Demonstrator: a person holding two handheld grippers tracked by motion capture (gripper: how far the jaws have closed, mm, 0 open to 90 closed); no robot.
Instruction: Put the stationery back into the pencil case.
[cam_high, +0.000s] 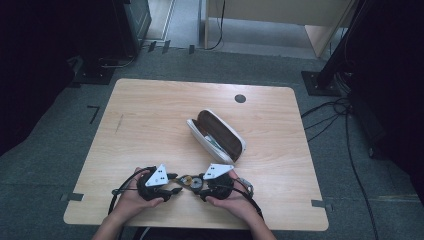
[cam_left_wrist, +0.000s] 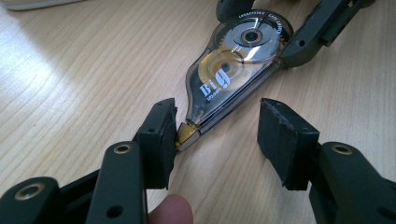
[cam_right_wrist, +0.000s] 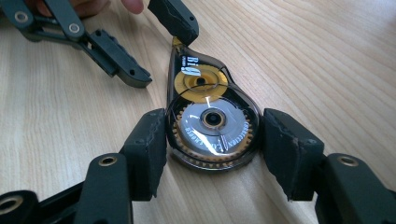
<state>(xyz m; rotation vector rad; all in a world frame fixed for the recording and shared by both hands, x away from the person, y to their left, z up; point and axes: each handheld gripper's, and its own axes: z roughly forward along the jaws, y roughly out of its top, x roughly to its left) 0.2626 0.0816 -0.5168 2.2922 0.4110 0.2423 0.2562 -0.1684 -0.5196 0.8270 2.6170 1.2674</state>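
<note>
The correction tape dispenser (cam_right_wrist: 210, 123) lies flat on the bench (cam_high: 150, 125), near the front edge, between the two hands. The right tongs (cam_right_wrist: 212, 140) pinch its round, wide end, one pad on each side of the clear shell. The left tongs (cam_left_wrist: 217, 135) stand spread around the narrow tip; one pad touches or almost touches the gold nose, and the other pad is apart from it.

I think the risk is at this tip. The shell is smooth and becomes thinner toward the nose, so if the left tongs close there, the pads can slide off forward, or they can push the dispenser sideways and turn it inside the right grip. The right pads hold a curved edge, so a hard squeeze may make the shell jump out, and a pull from the left may also bend the small nose.

Both hands rest low on the bench, near the person, and the two tongs point toward each other, almost level. The open case (cam_high: 217, 135) lies farther away, a little to the right, well apart from the work.
</note>
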